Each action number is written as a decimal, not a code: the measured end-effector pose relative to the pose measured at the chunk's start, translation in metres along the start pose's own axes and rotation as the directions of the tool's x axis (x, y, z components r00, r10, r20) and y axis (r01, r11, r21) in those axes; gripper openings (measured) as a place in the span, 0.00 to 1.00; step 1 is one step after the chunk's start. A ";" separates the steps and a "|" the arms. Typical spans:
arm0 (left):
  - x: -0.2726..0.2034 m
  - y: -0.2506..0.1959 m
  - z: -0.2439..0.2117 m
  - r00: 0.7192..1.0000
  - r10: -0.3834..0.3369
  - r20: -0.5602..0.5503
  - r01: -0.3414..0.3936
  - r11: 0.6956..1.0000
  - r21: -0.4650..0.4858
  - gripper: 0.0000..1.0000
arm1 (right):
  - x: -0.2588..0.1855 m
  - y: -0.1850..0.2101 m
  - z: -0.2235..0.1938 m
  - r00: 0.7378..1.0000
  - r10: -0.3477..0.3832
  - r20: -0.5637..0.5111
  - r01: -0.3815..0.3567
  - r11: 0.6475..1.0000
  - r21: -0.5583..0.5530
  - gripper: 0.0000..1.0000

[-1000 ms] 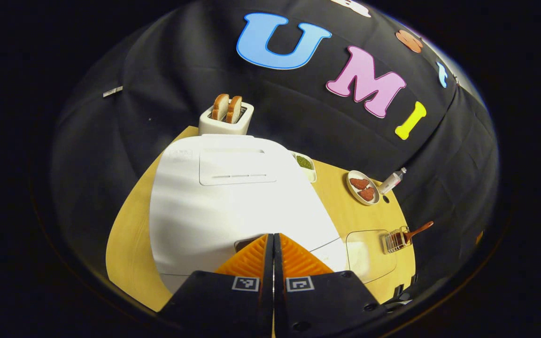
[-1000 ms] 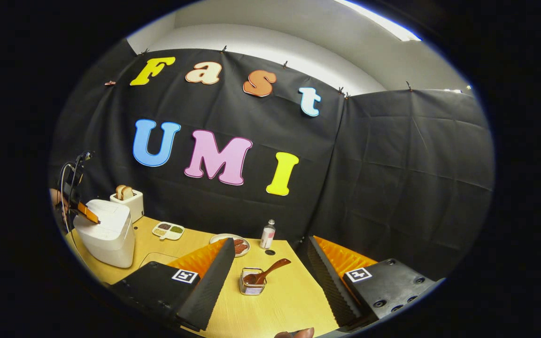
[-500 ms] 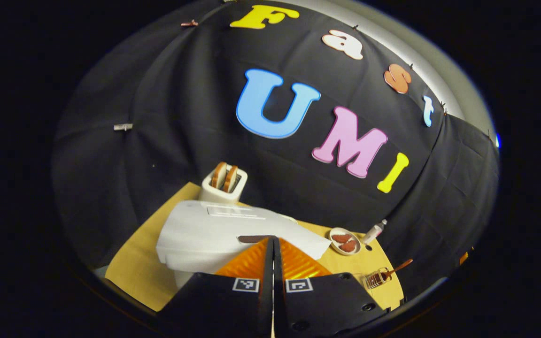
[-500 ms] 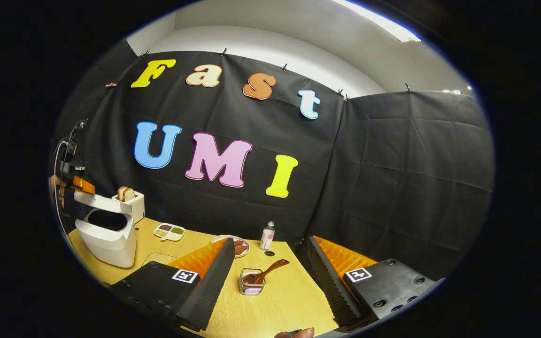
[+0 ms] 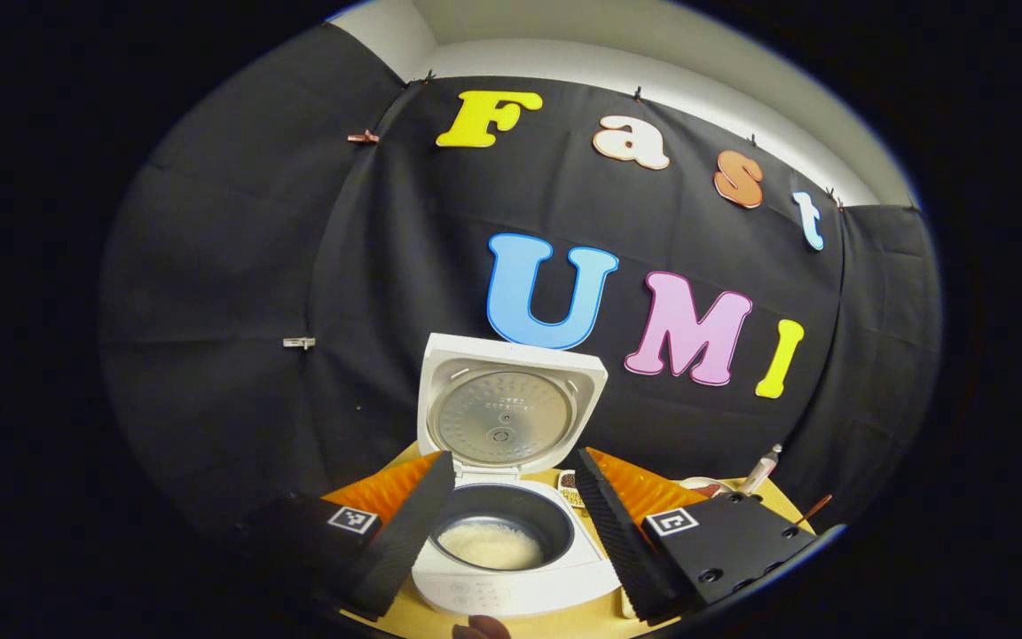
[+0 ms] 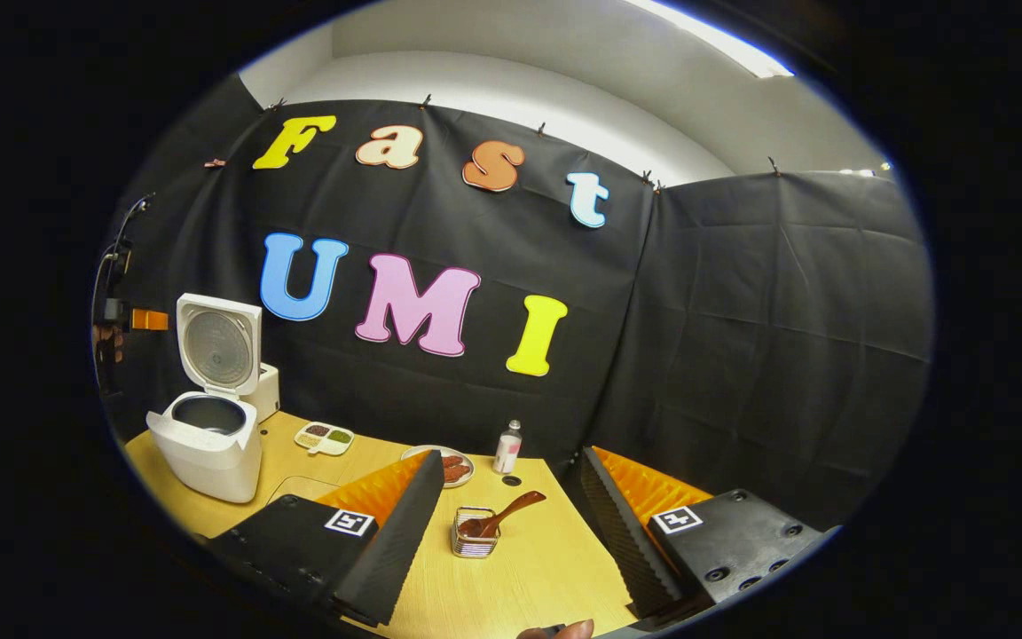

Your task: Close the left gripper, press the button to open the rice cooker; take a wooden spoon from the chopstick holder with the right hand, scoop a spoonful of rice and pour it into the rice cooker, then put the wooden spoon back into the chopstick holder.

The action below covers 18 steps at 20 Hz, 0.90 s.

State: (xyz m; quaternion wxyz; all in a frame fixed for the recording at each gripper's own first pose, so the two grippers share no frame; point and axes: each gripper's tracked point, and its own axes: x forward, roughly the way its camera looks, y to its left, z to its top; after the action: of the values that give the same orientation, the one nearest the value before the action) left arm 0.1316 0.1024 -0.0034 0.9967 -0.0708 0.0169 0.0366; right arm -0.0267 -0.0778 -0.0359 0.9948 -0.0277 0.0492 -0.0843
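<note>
On the pale wooden table (image 6: 529,577), the white rice cooker (image 6: 206,444) is standing lid-up. Both claws, left gripper (image 5: 511,532) and right gripper (image 6: 511,524), are gaping, released; the brown wooden spoon (image 6: 500,515) is leaning loosely in the wire chopstick holder (image 6: 474,532) right of the cooker, so an off-centre pinch could be tipping both.

Wooden spoon (image 6: 500,513) apparently inside chopstick holder (image 6: 474,536).

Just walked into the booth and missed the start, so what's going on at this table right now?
A person holds tongs in each hand for a rice task. The rice cooker stands open, lid upright, with white rice in its pot. The left tongs hang open in front of it, holding nothing. The right tongs are open too, facing the chopstick holder, where the wooden spoon sits untouched. Scooping hasn't started.
</note>
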 end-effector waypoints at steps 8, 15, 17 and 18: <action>-0.058 -0.043 0.012 1.000 -0.020 0.019 0.018 0.994 0.109 0.94 | 0.046 -0.019 -0.032 0.996 0.074 -0.048 -0.074 0.997 0.016 0.98; -0.082 -0.090 -0.010 0.999 -0.009 -0.031 0.012 0.997 0.074 0.95 | 0.098 -0.029 -0.076 0.984 0.155 -0.091 -0.147 0.985 0.084 0.98; -0.088 -0.099 -0.014 0.999 0.005 -0.033 -0.003 0.998 0.067 0.95 | 0.113 -0.029 -0.092 0.977 0.187 -0.101 -0.177 0.979 0.106 0.98; -0.090 -0.104 -0.014 0.999 0.015 -0.032 -0.013 0.998 0.067 0.95 | 0.120 -0.027 -0.100 0.972 0.208 -0.110 -0.194 0.973 0.121 0.98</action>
State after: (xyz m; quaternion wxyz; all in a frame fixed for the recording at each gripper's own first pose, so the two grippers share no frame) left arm 0.0497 -0.0082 0.0008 0.9978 -0.0381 0.0346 0.0421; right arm 0.0769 -0.1292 -0.1448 0.9934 0.0371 0.1075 0.0128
